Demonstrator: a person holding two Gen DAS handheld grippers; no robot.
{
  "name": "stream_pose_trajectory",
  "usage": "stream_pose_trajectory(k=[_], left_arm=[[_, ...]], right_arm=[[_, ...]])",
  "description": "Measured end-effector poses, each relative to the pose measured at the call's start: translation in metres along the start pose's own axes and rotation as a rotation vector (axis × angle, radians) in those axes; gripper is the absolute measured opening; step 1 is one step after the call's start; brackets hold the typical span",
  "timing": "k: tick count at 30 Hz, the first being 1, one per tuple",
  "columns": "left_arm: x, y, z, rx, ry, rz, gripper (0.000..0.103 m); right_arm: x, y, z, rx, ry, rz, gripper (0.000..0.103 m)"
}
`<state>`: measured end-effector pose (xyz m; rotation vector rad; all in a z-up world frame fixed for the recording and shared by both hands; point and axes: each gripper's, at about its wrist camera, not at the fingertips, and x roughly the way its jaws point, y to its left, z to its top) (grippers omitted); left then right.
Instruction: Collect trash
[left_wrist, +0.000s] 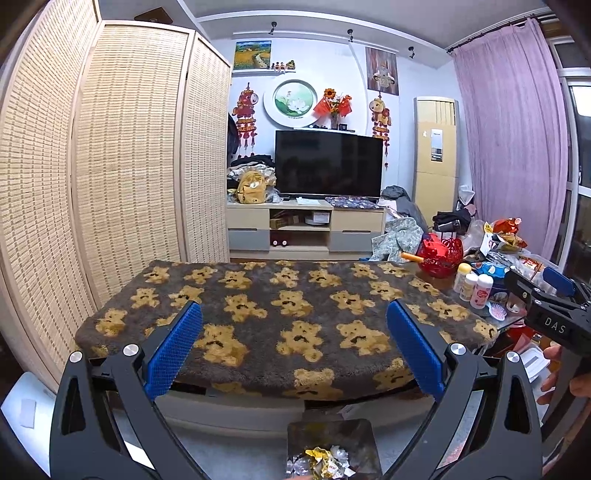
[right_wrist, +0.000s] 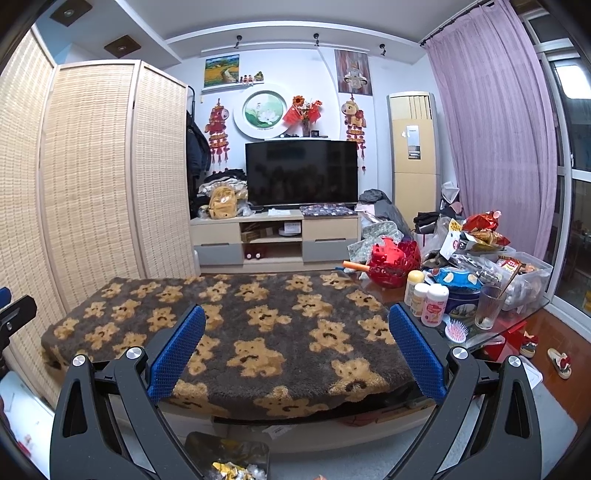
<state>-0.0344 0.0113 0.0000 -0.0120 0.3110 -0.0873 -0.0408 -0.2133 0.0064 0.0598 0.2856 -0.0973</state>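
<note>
A dark metal bin (left_wrist: 332, 432) stands on the floor below the table's near edge, with crumpled gold and silver wrappers (left_wrist: 325, 463) inside. The right wrist view shows the same bin (right_wrist: 229, 448) and wrappers (right_wrist: 232, 470) at the bottom. My left gripper (left_wrist: 295, 325) is open and empty, held above the bear-patterned table cover (left_wrist: 280, 295). My right gripper (right_wrist: 297, 325) is open and empty too, over the same cover (right_wrist: 258, 314). The right gripper's body (left_wrist: 550, 314) shows at the right edge of the left wrist view.
The table's right end holds a red basket (right_wrist: 395, 266), small bottles (right_wrist: 424, 299), a glass (right_wrist: 489, 306), a hairbrush (right_wrist: 456, 328) and snack bags (right_wrist: 480, 229). A woven folding screen (left_wrist: 129, 147) stands on the left. A TV (left_wrist: 328, 162) on its cabinet is behind.
</note>
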Motion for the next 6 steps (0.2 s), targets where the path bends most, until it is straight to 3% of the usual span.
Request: stream_pose_trajectory(k=[6], left_arm=[[0.0019, 0.0044, -0.0002, -0.019, 0.020, 0.001, 0.095]], right_arm=[[0.0003, 0.0005, 0.0009, -0.001, -0.001, -0.001, 0.100]])
